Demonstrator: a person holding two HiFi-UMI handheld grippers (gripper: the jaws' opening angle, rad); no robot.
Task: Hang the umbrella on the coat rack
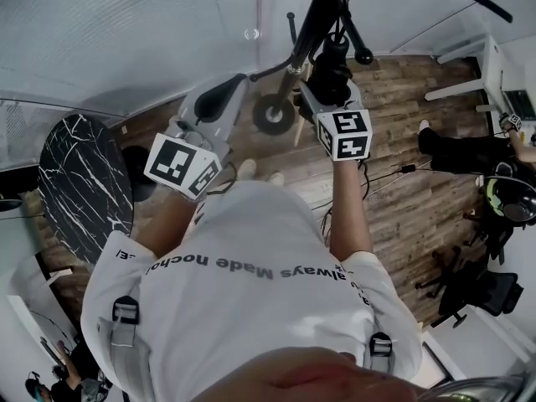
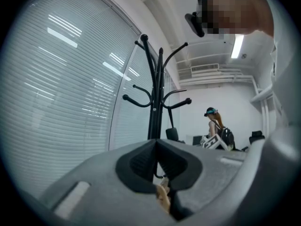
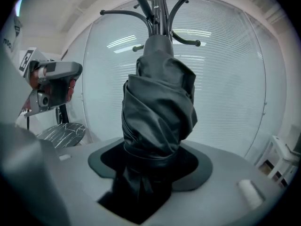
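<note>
- The right gripper [image 3: 155,161] has its fingers set wide with the folded umbrella [image 3: 157,102] filling the gap. I read that as a hold.
- The umbrella stands upright at centre frame. Its top is against the coat rack [image 3: 158,6], just under the curved hooks. I can't tell whether a strap is over a hook.
- If I release before something catches a hook, the bundle would likely drop to the wood floor [image 1: 410,199].
- The slack fabric could slip through a wide hold.
- Leaning on the slim rack might rock it on its small round base [image 1: 274,114].
- The left gripper [image 2: 156,147] has its fingers together, with nothing I can make out between them. It sits clear, left of the rack.
- The window blinds [image 2: 61,79] are close behind the rack, and the black marble-patterned surface [image 1: 79,182] hems in the left. The right side of the floor looks more open.
</note>
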